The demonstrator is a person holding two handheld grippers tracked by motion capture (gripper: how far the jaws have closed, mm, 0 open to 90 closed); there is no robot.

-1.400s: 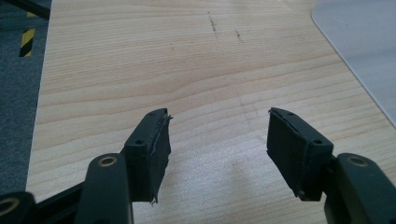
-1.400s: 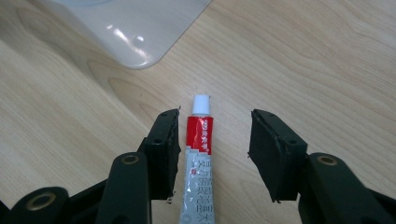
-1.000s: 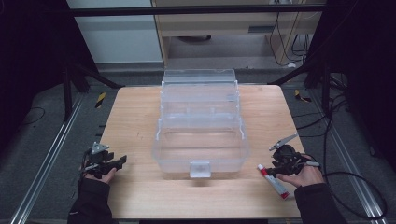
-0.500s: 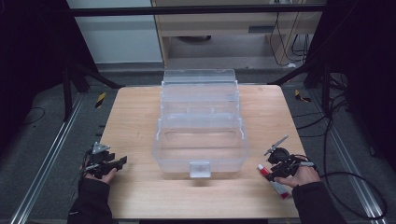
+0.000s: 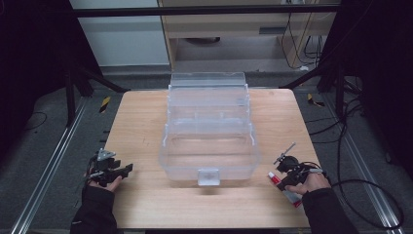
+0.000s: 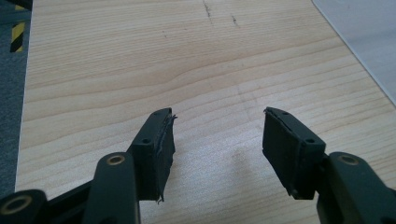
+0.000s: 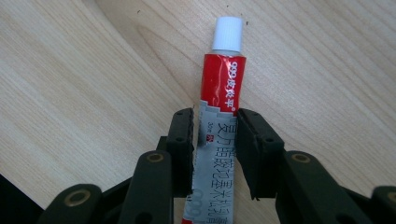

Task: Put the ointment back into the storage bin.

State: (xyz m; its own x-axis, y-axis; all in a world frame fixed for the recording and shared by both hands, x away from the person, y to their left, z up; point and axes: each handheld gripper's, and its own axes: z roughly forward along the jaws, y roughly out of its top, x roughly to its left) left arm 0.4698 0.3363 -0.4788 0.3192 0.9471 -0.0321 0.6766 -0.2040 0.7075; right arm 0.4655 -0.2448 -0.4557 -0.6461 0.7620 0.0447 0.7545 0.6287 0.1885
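On the wooden table (image 5: 146, 122) there is one clear plastic box (image 5: 209, 141) with its lid open, standing in the middle, and one red and silver tube (image 7: 218, 135) with a white cap lying flat at the near right corner, a little to the right of the box. The right gripper (image 7: 215, 144) is clenched on this tube, one jaw touching each side of its silver part. The left gripper (image 6: 217, 135), one of two in all, is at the near left edge with jaws released, wide apart above bare wood.
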